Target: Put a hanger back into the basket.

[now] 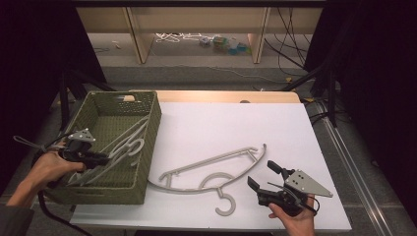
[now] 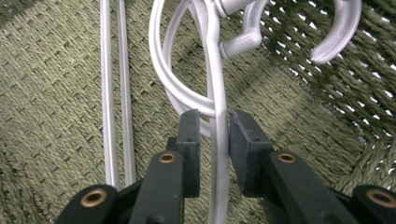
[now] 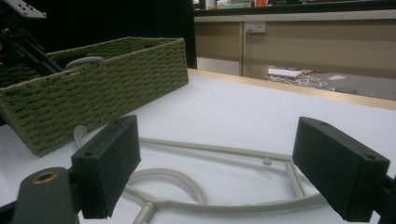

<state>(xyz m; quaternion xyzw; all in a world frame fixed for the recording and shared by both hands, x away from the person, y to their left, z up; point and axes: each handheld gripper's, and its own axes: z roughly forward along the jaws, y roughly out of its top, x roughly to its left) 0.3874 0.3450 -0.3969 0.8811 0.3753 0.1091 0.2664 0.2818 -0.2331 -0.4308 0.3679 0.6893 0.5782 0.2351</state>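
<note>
A green woven basket (image 1: 153,129) stands at the table's left with several pale grey hangers (image 1: 124,142) lying in it. My left gripper (image 1: 101,160) reaches into the basket; in the left gripper view (image 2: 215,122) its jaws stand narrowly on either side of one hanger's thin bar (image 2: 217,84), shut on it just above the basket floor (image 2: 56,93). A beige hanger (image 1: 212,160) lies flat on the white table, hook toward me. My right gripper (image 1: 260,173) is open just right of its hook; in the right gripper view (image 3: 224,154) the hanger (image 3: 210,148) lies beyond the wide-apart jaws.
Two thin grey rods (image 2: 114,93) of other hangers lie beside the held bar. The white table top (image 1: 236,123) stretches bare behind the beige hanger. The basket wall (image 3: 102,88) rises left of the right gripper. Black curtains and a stand flank the table.
</note>
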